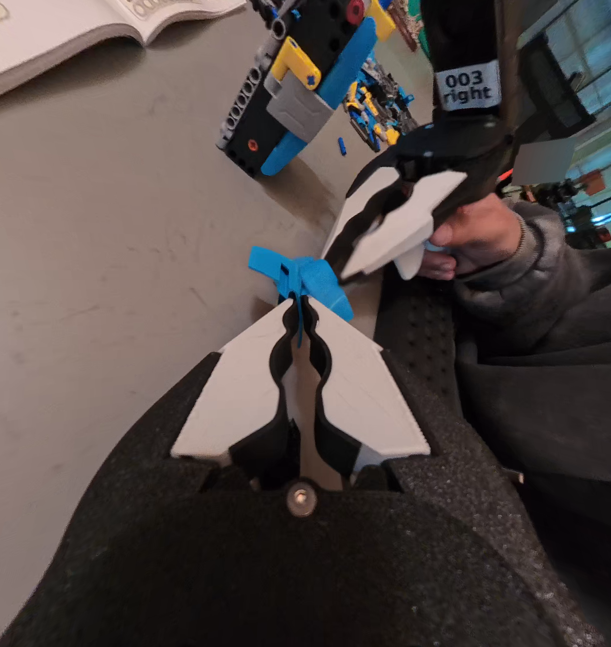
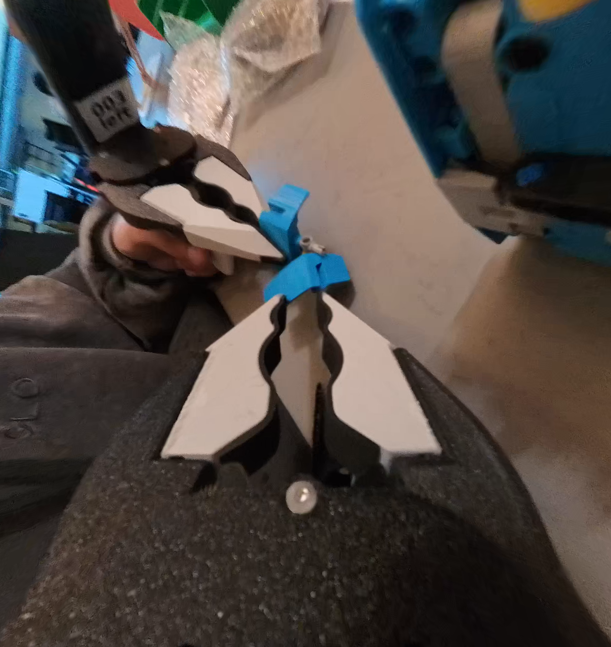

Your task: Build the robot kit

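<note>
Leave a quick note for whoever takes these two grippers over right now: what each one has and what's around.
Left gripper: shut on blue panel piece.
Right gripper: shut on second blue panel piece.
Both pieces meet in the air above the table; a small grey pin sits at the junction.
Nearby: the blue, black and yellow brick model, loose parts, an open booklet.

Blue panel pieces [image 1: 290, 276], white-black grippers [image 1: 299, 304]

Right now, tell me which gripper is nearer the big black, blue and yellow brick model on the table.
Right. The right gripper sits between the brick model and the left gripper, which grips a blue curved piece farther from the model. In the right wrist view the model looms close.
</note>
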`<state>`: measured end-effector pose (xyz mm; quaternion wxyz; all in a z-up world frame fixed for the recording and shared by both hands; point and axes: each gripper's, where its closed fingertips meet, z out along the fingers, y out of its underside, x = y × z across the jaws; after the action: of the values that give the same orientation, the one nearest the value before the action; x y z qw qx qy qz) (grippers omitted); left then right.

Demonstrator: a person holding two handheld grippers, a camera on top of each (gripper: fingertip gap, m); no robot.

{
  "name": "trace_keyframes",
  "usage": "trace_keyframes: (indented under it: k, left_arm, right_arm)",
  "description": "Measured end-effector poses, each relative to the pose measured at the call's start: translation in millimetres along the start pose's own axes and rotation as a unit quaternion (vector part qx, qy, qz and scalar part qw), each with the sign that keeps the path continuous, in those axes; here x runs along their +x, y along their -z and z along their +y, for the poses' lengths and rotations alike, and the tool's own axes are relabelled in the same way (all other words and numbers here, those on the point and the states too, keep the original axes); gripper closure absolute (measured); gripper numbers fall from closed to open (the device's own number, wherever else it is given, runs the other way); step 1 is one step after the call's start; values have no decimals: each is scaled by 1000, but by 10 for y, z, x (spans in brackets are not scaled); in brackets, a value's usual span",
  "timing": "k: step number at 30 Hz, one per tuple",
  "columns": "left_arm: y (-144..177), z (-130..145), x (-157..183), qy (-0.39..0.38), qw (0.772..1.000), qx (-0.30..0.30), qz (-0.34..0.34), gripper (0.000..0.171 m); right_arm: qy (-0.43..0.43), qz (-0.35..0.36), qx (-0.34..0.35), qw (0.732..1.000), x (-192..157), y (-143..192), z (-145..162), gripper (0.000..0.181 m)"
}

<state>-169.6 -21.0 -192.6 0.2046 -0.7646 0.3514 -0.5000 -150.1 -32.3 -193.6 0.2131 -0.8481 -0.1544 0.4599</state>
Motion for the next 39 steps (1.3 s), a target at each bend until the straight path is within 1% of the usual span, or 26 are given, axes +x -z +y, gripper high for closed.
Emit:
trace_keyframes:
  k: [1,2,4,5,6,8,10,11,12,13,14,15,17,19,20,21,23,25,27,29,31,34,36,39]
  left_arm:
    - [-5,9,29,5,1000,-4,12,171]
    - [-13,15,45,3,1000,-5,15,171]
    - [-22,16,71,-7,1000,-3,15,171]
    - [-27,30,72,-7,1000,-7,15,171]
    - [-18,20,53,-7,1000,-4,10,171]
    - [7,10,35,-6,1000,-1,9,171]
    - [20,7,49,-8,1000,0,15,171]
    - [23,4,59,-9,1000,1,18,171]
    - [21,8,69,-10,1000,0,22,171]
    - [21,3,78,-11,1000,1,24,171]
    - [24,-6,90,-14,1000,3,27,171]
    - [23,-3,100,-15,999,2,30,171]
    - [25,-1,109,-16,999,2,32,171]
    - [31,-2,111,-17,999,3,33,171]
    - [35,0,114,-16,999,3,34,171]
    - [39,-1,113,-15,999,3,35,171]
    - [42,2,115,-13,999,2,38,171]
    - [38,15,125,-15,999,-2,41,171]
    - [34,24,130,-18,999,-4,40,171]
    - [30,30,132,-20,999,-6,40,171]
    - [31,30,131,-19,999,-6,40,171]
    - [35,23,128,-17,999,-5,42,171]
    - [37,18,128,-15,999,-4,43,171]
    - [59,-13,94,-15,999,4,37,171]
  right_arm:
    - [-12,-31,24,999,-68,25,-75,177]
    - [-23,-50,38,998,-105,34,-119,171]
    - [-37,-57,34,997,-88,2,-131,159]
    - [-36,-54,28,997,-78,-12,-124,158]
    - [-28,-51,36,998,-80,12,-158,158]
    - [1,-18,56,998,-36,122,-231,161]
    - [78,13,14,997,-71,228,-151,156]
    - [137,31,-16,990,-124,263,-72,161]
    - [195,61,-45,978,-155,276,16,159]
    - [250,87,-68,962,-193,264,93,154]
    - [293,121,-86,945,-191,240,158,154]
    - [320,151,-107,929,-158,206,223,150]
    - [360,181,-143,904,-113,120,344,148]
    - [393,203,-154,883,-71,84,366,151]
    - [406,211,-156,875,-51,77,358,155]
    - [416,210,-159,870,-47,78,367,158]
    - [422,198,-164,869,-51,63,390,158]
    - [422,202,-163,869,9,42,372,153]
    - [434,214,-155,861,63,46,312,150]
    - [436,214,-157,860,83,43,286,148]
    - [434,216,-156,861,122,36,248,141]
    - [449,223,-161,850,163,32,199,141]
    - [465,237,-163,837,220,29,137,141]
    - [466,230,-170,838,224,9,67,143]
